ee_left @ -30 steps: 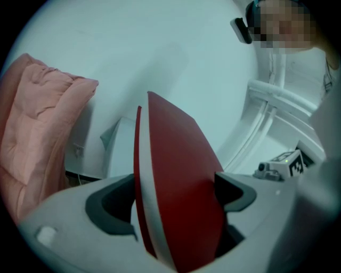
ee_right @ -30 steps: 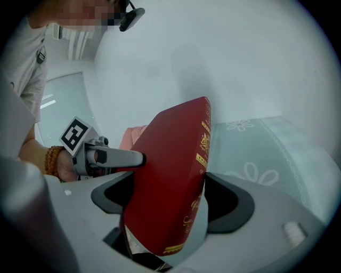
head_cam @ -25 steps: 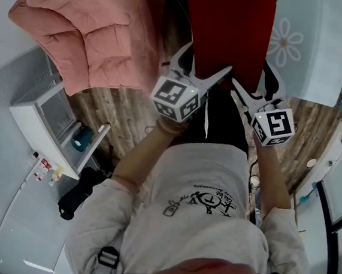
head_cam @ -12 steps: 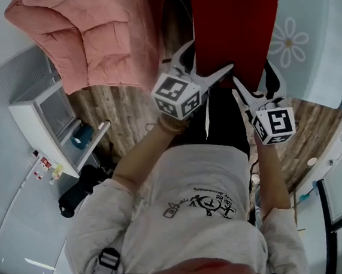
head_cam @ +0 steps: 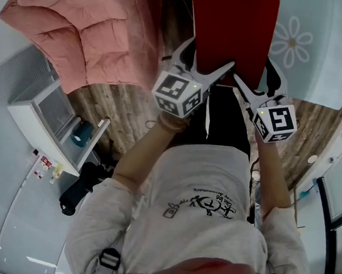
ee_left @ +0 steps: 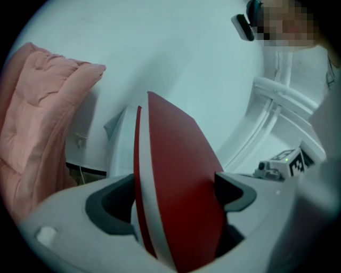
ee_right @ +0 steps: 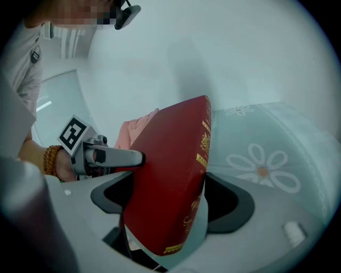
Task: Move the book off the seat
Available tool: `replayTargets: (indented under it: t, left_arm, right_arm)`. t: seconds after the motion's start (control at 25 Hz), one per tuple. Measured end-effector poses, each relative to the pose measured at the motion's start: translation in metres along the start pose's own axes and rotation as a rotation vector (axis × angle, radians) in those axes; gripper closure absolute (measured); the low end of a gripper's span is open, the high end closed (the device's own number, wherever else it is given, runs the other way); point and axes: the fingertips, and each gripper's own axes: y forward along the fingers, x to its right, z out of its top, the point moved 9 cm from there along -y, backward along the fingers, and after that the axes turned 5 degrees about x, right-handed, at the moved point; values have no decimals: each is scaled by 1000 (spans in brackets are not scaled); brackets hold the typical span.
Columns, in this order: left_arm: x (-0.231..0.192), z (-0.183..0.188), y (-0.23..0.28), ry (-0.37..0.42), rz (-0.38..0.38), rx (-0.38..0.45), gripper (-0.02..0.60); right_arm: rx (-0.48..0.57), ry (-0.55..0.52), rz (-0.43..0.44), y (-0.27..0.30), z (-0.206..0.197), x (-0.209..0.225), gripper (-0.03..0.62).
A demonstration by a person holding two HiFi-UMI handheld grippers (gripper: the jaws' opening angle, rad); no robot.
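In the head view the book (head_cam: 233, 25) hangs in the air between the left gripper (head_cam: 210, 57) and right gripper (head_cam: 253, 75), the left gripper view shows its jaws clamped across the covers, and the right gripper view shows likewise near the spine, so apparently only setting it down remains.

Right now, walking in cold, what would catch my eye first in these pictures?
First is the dark red book at the top middle of the head view, clamped at its near edge by the left gripper and the right gripper. After that comes the puffy pink quilt bunched at the upper left. Just right of the book lies a pale surface with a daisy print.
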Motion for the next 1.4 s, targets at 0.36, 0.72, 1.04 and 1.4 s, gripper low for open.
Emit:
replayTargets:
  t: [0.36, 0.72, 1.04, 1.4]
  left_arm:
    - [-9, -6, 6, -9, 8, -11, 126]
    - [-15, -10, 12, -33, 16, -11, 126]
    - [-20, -13, 16, -61, 27, -16, 126]
    - [-22, -13, 17, -56, 36, -32, 126]
  right_arm:
    - [-20, 4, 3, 9, -6, 5, 175]
    - [-27, 29, 10, 16, -10, 12, 168]
    - [-37, 53, 13, 21, -12, 16, 166]
    - [-61, 76, 28, 25, -12, 20, 163]
